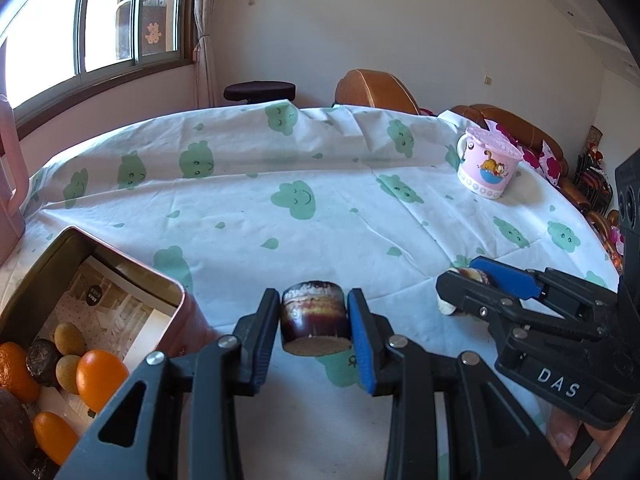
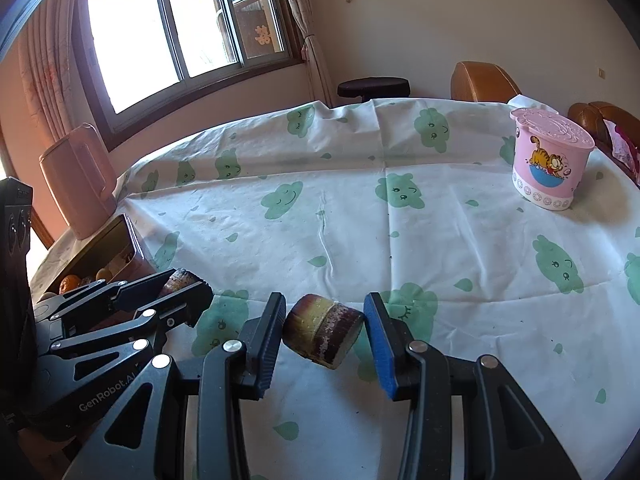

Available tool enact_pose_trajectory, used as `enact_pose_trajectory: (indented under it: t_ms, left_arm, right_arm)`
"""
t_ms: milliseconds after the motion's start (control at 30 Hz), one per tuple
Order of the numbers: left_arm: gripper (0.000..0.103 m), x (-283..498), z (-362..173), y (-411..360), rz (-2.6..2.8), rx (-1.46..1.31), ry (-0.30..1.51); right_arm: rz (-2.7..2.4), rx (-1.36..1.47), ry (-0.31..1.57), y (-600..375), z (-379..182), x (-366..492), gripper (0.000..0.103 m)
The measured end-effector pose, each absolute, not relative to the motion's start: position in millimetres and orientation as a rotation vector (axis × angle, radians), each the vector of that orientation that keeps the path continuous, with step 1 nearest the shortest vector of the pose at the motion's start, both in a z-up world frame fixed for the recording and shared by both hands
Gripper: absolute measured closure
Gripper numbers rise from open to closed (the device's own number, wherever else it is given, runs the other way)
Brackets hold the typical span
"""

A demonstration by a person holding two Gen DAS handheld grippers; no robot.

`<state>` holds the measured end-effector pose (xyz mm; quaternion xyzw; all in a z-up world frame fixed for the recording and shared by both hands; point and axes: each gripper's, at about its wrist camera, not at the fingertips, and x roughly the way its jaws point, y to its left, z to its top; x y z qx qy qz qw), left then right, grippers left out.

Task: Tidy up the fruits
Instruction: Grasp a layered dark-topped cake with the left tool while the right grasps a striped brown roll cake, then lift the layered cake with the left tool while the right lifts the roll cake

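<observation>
Two short sugarcane pieces are in play, one in each gripper, and the open tin [image 1: 120,258] of fruit at the left of the table [image 1: 320,208] is the landmark for everything else.

Largest first: the round table under its white cloth with green cloud prints fills most of both views, with a window [image 2: 160,28] and curtains beyond the tin, brown leather chairs on the far side, a pink jug [image 2: 76,180] just behind the tin and a pink lidded cartoon cup [image 2: 548,160] far to the tin's right.

Inside the tin lie oranges [image 1: 100,380], small yellowish fruits and dark round ones on a printed paper liner.

Just right of the tin, the left gripper [image 1: 314,320] is clamped on a dark cane piece [image 1: 314,318], its pads pressing both sides. Further right, the right gripper [image 2: 324,332] has its fingers closed on the second cane piece [image 2: 324,330], which sits tilted between the pads.

My judgement: the step in hand is carrying these pieces to the tin. Lift the left one clear of the cloth, cross the near rim high enough, and set it in a free gap rather than on the oranges. The tilted right piece could slip; keep it steady.
</observation>
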<state>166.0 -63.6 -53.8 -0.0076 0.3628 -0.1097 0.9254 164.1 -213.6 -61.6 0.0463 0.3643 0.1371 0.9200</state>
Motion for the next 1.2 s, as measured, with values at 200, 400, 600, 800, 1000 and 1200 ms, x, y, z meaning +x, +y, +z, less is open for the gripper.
enact_pose_trajectory:
  t_ms: [200, 400, 600, 800, 1000, 1200]
  left_arm:
    - [0.066, 160, -49, -64, -0.207, -0.002, 0.701]
    - [0.066, 155, -45, -63, -0.196, 0.003, 0.663]
    - [0.066, 149, -41, -62, -0.187, 0.005, 0.627]
    - [0.066, 145, -38, -62, -0.178, 0.004, 0.599]
    - [0.066, 141, -35, -62, -0.172, 0.005, 0.575]
    - [0.066, 136, -33, -62, -0.166, 0.009, 0.548]
  right_arm:
    - [0.300, 0.075, 0.703, -210, -56, 157, 0.060]
    - [0.310, 0.064, 0.661, -209, -50, 150, 0.060]
    - [0.310, 0.059, 0.623, -210, -46, 144, 0.060]
    - [0.308, 0.059, 0.593, -211, -42, 138, 0.060]
    - [0.306, 0.051, 0.561, -210, -39, 133, 0.060]
    - [0.304, 0.042, 0.524, -209, -35, 127, 0.060]
